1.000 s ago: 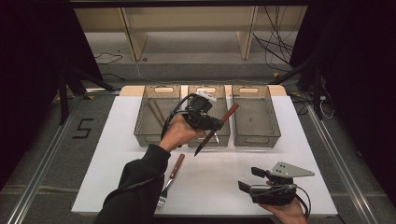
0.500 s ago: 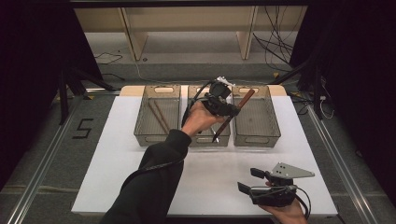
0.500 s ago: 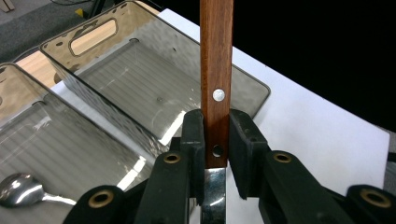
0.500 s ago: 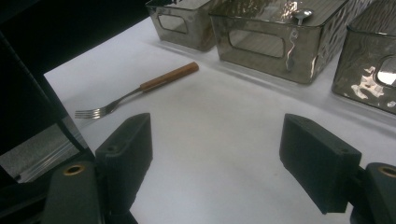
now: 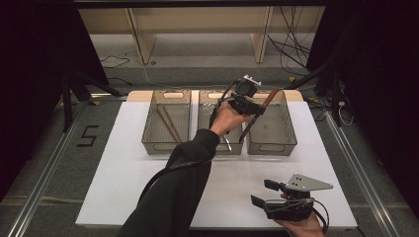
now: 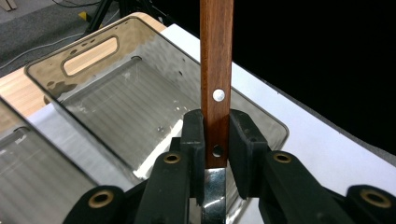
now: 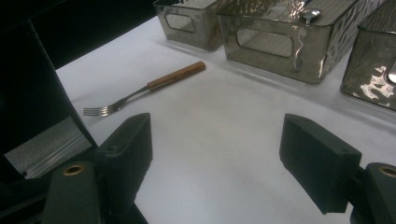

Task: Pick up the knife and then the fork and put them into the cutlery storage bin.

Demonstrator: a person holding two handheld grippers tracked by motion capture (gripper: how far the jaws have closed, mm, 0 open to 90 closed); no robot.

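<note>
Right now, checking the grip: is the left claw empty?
No, the left claw clamps a wooden-handled knife between its pads.

left sleeve: a long dark sleeve, black or near it, reaching to the wrist, with creases along the forearm
left gripper: black body, a small white piece on top, a black cable looping off it
left gripper, close up: two blocky matt-black pads on black arms, each arm with a round brass-coloured eyelet at the joint
right gripper: black body with two short black jaws, a grey three-cornered plate on top with small dark dots along it, and a black cable curling at the back
right gripper, close up: chunky dark rectangular pads, a brass-ringed hole in each arm
</note>
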